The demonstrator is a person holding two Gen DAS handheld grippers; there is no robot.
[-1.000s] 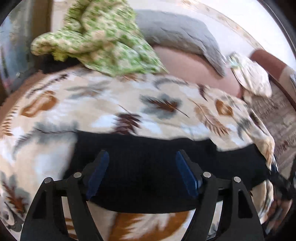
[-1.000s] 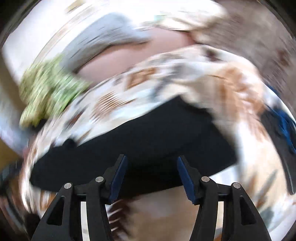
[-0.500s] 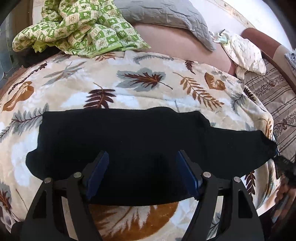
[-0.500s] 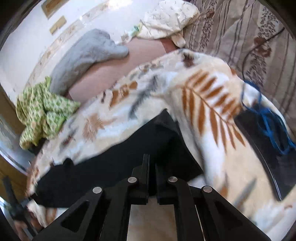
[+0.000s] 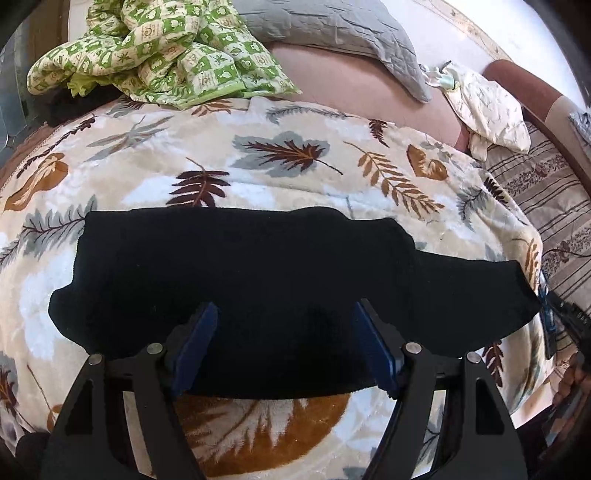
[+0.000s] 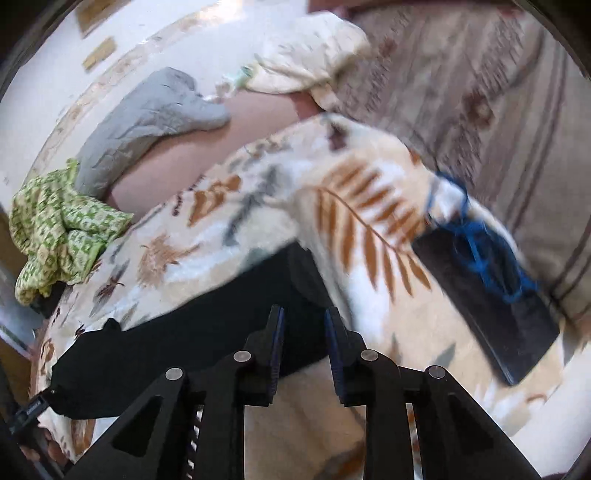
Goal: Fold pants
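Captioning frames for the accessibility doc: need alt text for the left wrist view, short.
Black pants lie spread flat across a leaf-print blanket, with the open left gripper hovering over their near edge, nothing between its blue pads. Behind are a crumpled green patterned cloth and a grey pillow.

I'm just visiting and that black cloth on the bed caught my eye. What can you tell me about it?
The pants are plain black, of a soft, matte, slightly fuzzy fabric. They lie flat as a long band across the leaf-print blanket, apparently folded already, the right end narrower. No waistband or seams can be made out. The left gripper hangs open over the near edge; the right gripper, its jaws opening, is at the right end with black fabric showing between them.
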